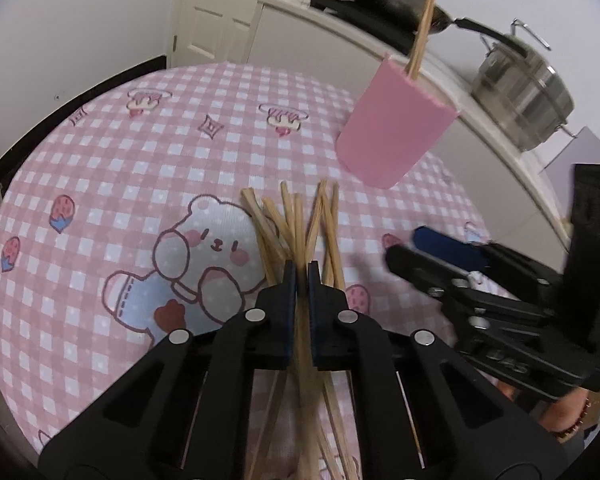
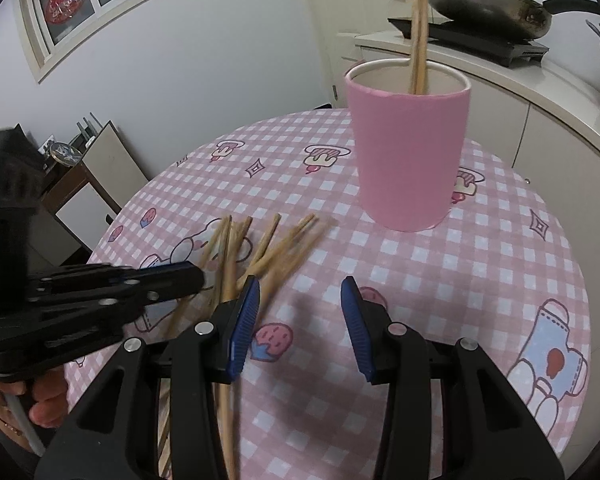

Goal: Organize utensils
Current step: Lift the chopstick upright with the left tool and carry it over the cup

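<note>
Several wooden chopsticks (image 1: 296, 224) lie in a loose pile on the pink checked tablecloth (image 1: 120, 160); the pile also shows in the right wrist view (image 2: 260, 248). A pink cup (image 1: 394, 130) stands upright behind them with two chopsticks (image 1: 422, 28) in it; it shows large in the right wrist view (image 2: 408, 152). My left gripper (image 1: 301, 276) is shut on a chopstick from the pile, low over the cloth. My right gripper (image 2: 300, 292) is open and empty, just right of the pile and in front of the cup.
A white counter (image 1: 480, 128) runs behind the table with a wok (image 2: 488, 4) on a cooktop and a steel pot (image 1: 524, 92). A door (image 1: 216, 12) is at the back. The table edge (image 2: 112, 232) drops off at left near low furniture (image 2: 84, 184).
</note>
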{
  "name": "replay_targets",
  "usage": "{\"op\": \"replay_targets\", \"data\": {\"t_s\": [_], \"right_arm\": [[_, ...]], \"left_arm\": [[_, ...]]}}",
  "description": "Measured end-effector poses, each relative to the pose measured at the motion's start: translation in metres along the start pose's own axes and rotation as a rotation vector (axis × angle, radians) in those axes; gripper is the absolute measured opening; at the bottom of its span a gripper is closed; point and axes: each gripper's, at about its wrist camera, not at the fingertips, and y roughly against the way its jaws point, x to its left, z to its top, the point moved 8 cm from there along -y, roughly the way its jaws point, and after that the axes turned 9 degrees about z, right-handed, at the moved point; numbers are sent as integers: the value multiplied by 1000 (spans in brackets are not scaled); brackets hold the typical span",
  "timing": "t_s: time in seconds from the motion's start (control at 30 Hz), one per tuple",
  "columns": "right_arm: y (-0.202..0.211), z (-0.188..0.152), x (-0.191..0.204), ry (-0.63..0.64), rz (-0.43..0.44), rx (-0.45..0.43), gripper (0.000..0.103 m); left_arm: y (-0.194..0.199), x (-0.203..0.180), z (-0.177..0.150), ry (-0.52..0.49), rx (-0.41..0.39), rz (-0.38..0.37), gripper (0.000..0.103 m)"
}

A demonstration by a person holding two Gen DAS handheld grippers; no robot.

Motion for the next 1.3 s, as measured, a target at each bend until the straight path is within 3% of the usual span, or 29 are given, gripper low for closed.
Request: {"op": "replay_targets", "data": {"t_s": [0.2, 0.37, 0.53, 0.73, 0.8, 1.07, 1.3], "right_arm": [[-23, 0, 5, -19, -6, 59, 40], [-25, 5, 8, -15, -6, 54, 40], [-34, 11, 6, 33, -67, 82, 38], [-46, 12, -3, 43, -92, 126, 19], [-46, 12, -4, 36, -84, 126, 5], [-21, 18, -1, 30, -58, 78, 5], [29, 39, 13, 43, -19, -26, 5]], "left_arm": [[30, 11, 6, 17, -54, -16, 6], [44, 27, 9, 36, -80, -7, 6], [42, 41, 11, 60, -75, 0, 6], [34, 44, 9, 61, -57, -9, 6], [32, 43, 8, 60, -52, -13, 6], [41, 29, 10, 45, -62, -37, 6], [70, -1, 20, 15, -117, -65, 6]]}}
